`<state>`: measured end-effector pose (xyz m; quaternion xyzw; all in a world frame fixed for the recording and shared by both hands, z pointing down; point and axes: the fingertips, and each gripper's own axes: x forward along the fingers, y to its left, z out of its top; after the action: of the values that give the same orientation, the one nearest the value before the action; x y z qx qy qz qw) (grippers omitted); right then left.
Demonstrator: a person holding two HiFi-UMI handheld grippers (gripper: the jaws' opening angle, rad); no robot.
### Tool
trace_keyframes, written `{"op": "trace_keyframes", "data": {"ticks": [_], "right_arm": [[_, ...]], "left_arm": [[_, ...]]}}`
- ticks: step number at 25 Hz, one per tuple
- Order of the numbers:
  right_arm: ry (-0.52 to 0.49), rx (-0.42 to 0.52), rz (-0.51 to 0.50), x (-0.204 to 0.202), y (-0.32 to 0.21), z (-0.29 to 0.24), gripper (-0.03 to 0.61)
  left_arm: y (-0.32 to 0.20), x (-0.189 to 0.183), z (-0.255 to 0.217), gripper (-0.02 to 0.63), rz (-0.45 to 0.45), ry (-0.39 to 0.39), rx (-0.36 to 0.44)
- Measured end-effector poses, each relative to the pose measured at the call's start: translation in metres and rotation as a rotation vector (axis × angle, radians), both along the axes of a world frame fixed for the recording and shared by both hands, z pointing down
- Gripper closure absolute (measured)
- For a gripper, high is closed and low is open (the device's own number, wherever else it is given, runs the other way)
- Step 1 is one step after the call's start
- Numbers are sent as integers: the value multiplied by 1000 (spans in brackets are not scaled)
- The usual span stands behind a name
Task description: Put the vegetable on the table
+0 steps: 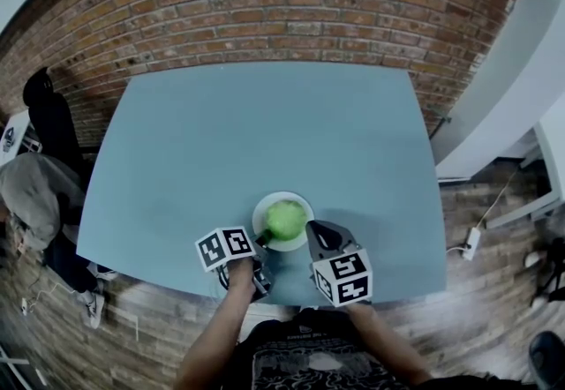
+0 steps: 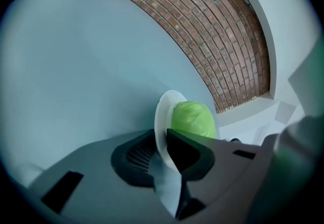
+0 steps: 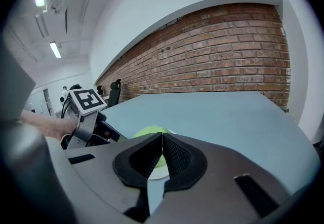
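Observation:
A green cabbage (image 1: 286,219) rests on a small white plate (image 1: 267,205) near the front edge of the pale blue table (image 1: 265,132). My left gripper (image 1: 262,239) is shut on the plate's near-left rim. In the left gripper view the plate (image 2: 164,111) stands edge-on between the pads of my left gripper (image 2: 166,139), with the cabbage (image 2: 193,119) just behind. My right gripper (image 1: 314,231) hovers at the plate's right side, shut with nothing in it. In the right gripper view, my right gripper (image 3: 162,142) has its tips touching, and the cabbage (image 3: 147,131) peeks over them.
A brick wall (image 1: 291,0) runs behind the table. A dark chair and bags (image 1: 44,141) stand at the left. A white cabinet (image 1: 521,88) stands at the right, with a power strip and cable (image 1: 472,241) on the floor.

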<state>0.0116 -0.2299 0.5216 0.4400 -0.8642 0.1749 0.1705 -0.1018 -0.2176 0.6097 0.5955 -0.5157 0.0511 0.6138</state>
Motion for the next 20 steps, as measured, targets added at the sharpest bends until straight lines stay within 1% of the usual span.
{"op": "trace_keyframes", "data": {"ticks": [6,11,15,18,20], "right_arm": [[-6,2,14,-2,3,-2,569],[-4,-1,22,-2,5,-2,569],[-2,1,32,-1,6,-2,569],[0,-18,34,1,8,1,569],[3,-33,38,2,9,4,569]], "left_arm": [[-1,-4,-1,543,67,-120,10],[-1,-2,-1,537,149,-224,26],[-1,-1,-2,534,193,-280,47],[0,-5,-5,528,226,-364,77],[0,-7,-4,526,227,-378,85]]}}
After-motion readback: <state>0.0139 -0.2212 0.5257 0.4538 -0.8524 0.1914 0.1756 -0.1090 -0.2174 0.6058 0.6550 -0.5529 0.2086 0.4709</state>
